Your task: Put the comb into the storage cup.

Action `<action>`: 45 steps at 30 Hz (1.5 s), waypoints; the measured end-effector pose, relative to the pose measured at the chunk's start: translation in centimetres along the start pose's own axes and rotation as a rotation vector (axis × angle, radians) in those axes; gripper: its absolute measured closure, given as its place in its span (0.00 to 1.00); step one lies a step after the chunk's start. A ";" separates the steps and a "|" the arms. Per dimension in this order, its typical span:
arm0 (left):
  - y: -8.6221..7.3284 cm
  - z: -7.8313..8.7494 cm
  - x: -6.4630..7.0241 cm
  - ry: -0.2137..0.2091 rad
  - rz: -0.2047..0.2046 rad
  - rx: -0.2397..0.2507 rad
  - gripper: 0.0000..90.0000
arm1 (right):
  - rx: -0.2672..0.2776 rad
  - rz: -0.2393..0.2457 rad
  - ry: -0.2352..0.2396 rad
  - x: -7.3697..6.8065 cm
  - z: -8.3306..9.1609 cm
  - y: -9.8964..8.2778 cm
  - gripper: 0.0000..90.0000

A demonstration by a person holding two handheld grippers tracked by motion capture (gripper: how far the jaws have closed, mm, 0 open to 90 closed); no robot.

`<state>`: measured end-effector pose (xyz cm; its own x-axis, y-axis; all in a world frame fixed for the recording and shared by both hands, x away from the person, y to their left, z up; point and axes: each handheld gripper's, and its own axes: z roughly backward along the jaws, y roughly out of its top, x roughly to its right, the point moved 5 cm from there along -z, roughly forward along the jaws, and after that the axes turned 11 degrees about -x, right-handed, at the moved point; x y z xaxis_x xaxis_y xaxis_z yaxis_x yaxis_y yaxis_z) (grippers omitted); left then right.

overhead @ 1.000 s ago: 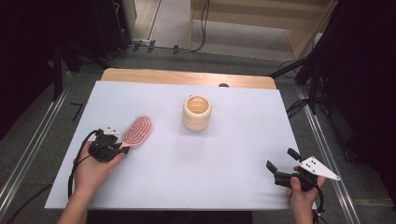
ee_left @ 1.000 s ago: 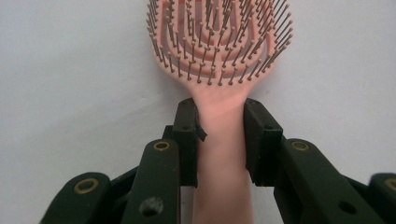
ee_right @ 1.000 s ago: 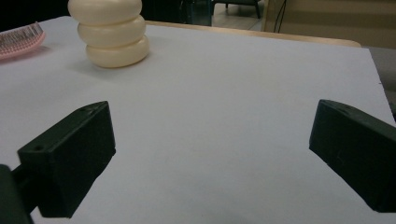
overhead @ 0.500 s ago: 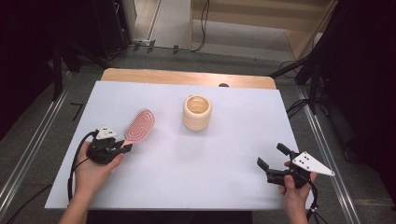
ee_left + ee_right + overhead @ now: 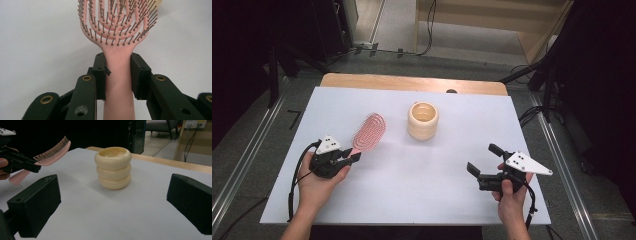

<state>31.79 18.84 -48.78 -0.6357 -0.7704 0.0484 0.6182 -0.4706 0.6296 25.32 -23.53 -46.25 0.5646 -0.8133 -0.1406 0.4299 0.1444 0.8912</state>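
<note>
A pink hairbrush (image 5: 369, 131) is held by its handle in my left gripper (image 5: 350, 158), at the left of the white table (image 5: 412, 190). In the left gripper view the two pads (image 5: 100, 72) press on either side of the brush's handle (image 5: 118, 82), and the bristles face the camera. The brush head (image 5: 51, 152) is raised off the table and tilted up. A cream ribbed cup (image 5: 422, 120) stands upright at the middle back. My right gripper (image 5: 483, 159) is open at the front right with nothing in it, its jaws aimed at the cup (image 5: 113, 167).
A wooden strip (image 5: 412, 82) runs along the table's far edge. Metal rails (image 5: 557, 150) flank the table, and cables lie on the floor behind. White surface lies bare between the cup and both grippers.
The right gripper has lifted and moved left and forward, toward the cup. The left gripper has carried the brush slightly up and toward the cup, still shut on its handle.
</note>
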 end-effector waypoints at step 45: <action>2.7 -0.3 9.7 -0.146 -0.125 0.251 0.78 | -0.034 -0.069 0.297 -8.8 -6.3 5.2 0.00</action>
<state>27.43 9.97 -46.80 -0.7703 -0.6351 0.0581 0.4095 -0.4227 0.8085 27.04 -12.03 -43.12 0.7124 -0.6218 -0.3252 0.4951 0.1169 0.8609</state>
